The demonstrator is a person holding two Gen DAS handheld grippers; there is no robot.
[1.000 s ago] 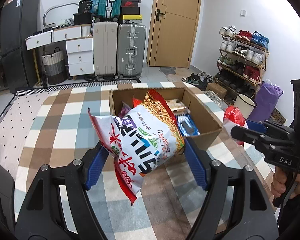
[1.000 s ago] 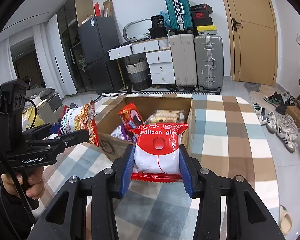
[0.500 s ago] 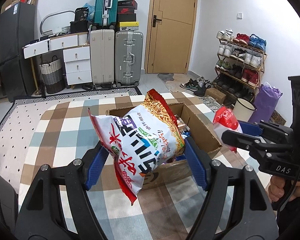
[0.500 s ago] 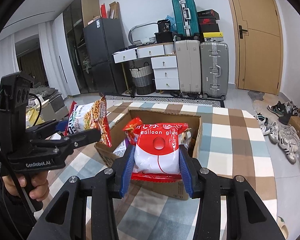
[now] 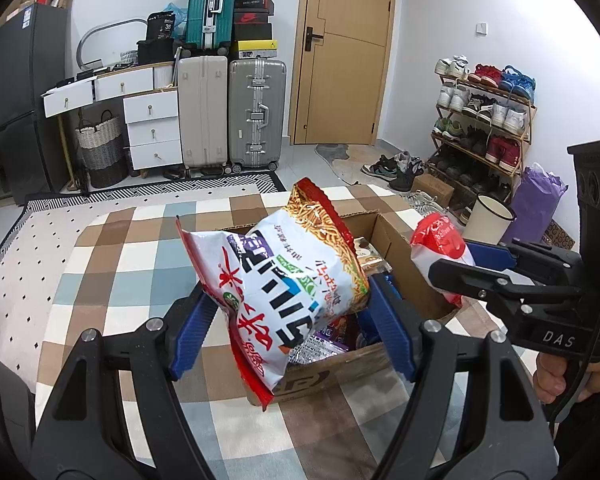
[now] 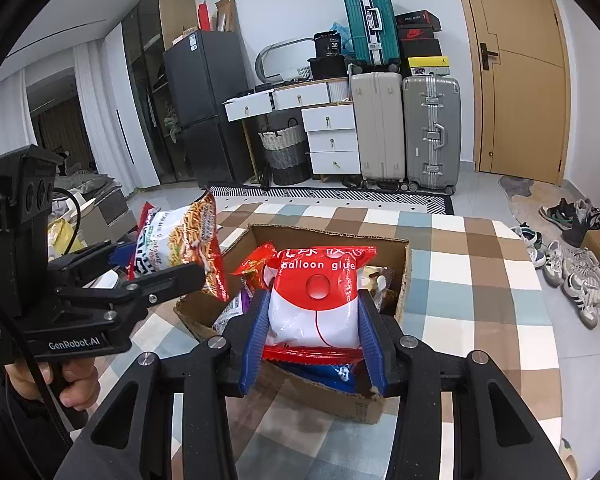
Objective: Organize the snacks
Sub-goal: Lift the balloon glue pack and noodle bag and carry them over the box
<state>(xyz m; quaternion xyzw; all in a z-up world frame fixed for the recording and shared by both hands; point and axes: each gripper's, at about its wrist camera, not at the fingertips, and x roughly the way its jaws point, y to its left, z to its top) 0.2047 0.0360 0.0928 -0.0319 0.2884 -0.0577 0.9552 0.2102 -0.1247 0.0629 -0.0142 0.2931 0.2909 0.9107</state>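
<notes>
Your left tongs [image 5: 288, 320] are clenched on the noodle bag [image 5: 284, 280], gripping it across its lower half so it tilts up above the near edge of the box [image 5: 396, 240]. Your right tongs [image 6: 312, 328] grasp the red bag [image 6: 320, 300] by its sides, just above its bottom seam, also over the box. Both bags look light, puffy and slick, so they will likely crush or slide if squeezed hard; hold them across the body near a seam, not by a corner. Below them the box sits on the checked table [image 5: 100, 280], with more packets [image 6: 252, 268] inside. Beyond stand the suitcases [image 5: 256, 116] and the door [image 5: 344, 52].
</notes>
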